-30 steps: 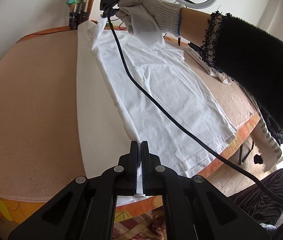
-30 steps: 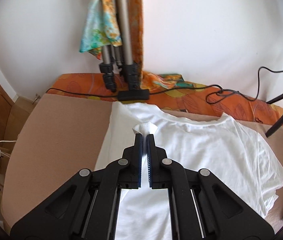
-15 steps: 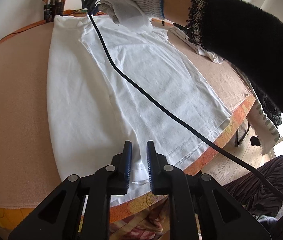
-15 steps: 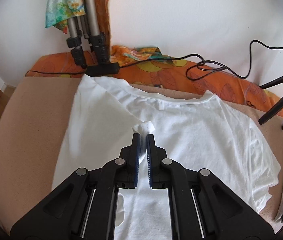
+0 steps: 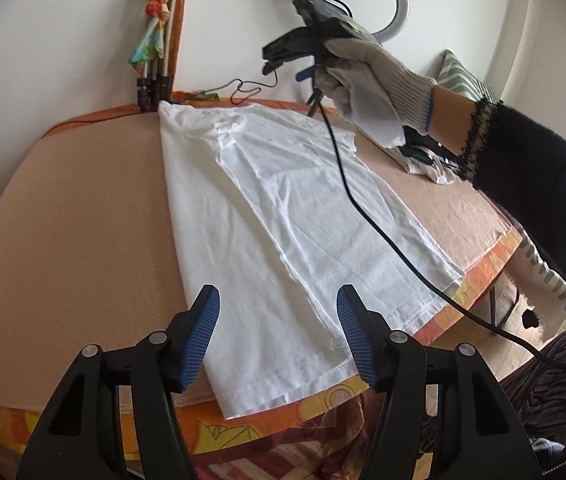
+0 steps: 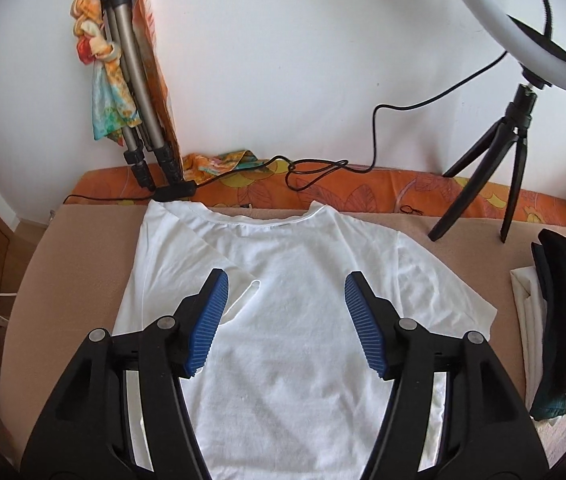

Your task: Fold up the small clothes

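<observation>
Both hand-held grippers (left (image 5: 277, 336), right (image 6: 285, 324)) gape above shirt (image 6: 283, 320).

A plain white wall (image 6: 283, 60) closes the far side of the room, and against it on the left leans a folded tripod (image 6: 139, 100) with a colourful scarf (image 6: 103, 92) tied round it. The table (image 6: 83, 240) carries a tan cover bordered by an orange patterned cloth (image 6: 383, 192), along which a black cable (image 6: 323, 168) trails. At far right a ring light (image 6: 495, 24) stands on a small black tripod (image 6: 511, 152); wood flooring (image 5: 479, 340) shows at right below the near table edge, and daylight brightens the right edge.
</observation>
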`<state>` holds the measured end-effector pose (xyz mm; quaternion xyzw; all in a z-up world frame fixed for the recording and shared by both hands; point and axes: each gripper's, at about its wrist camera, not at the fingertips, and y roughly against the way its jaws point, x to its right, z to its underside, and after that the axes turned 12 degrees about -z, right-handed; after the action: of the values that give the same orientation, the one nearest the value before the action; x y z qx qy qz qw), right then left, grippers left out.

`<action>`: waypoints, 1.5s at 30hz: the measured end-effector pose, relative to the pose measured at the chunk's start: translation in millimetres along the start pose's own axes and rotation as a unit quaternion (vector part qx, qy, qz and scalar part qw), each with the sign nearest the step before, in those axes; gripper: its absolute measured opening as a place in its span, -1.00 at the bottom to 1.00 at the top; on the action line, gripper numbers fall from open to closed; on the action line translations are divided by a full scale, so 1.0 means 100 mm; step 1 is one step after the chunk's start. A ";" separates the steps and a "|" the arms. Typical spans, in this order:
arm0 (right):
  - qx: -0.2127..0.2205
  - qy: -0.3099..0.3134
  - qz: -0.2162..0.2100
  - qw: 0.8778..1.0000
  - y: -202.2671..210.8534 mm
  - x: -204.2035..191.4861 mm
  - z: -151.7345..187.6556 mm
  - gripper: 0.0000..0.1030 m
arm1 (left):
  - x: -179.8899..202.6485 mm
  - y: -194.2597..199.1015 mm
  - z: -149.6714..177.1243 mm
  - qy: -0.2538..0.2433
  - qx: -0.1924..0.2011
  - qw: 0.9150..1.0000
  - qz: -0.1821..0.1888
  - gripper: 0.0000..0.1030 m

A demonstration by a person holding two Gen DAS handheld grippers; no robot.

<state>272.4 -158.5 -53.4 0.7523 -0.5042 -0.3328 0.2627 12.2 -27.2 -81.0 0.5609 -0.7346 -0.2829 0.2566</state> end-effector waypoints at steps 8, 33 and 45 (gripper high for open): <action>0.039 -0.007 -0.002 0.999 0.80 0.41 0.14 0.24 | 0.13 0.02 -0.04 -0.016 0.020 1.000 -0.011 0.17; 0.018 -0.013 -0.051 0.998 1.40 1.85 0.48 0.31 | 2.52 -0.63 0.05 -0.208 -0.020 0.975 0.075 0.17; -0.011 -0.038 -0.099 0.994 0.52 2.07 0.36 0.31 | 2.60 -1.01 0.03 -0.196 -0.049 0.979 0.035 -0.23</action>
<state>270.8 -371.9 -87.2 0.7822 -0.4338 -0.3911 0.2169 16.4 -300.2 -138.6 0.4557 -0.7749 -0.4134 0.1447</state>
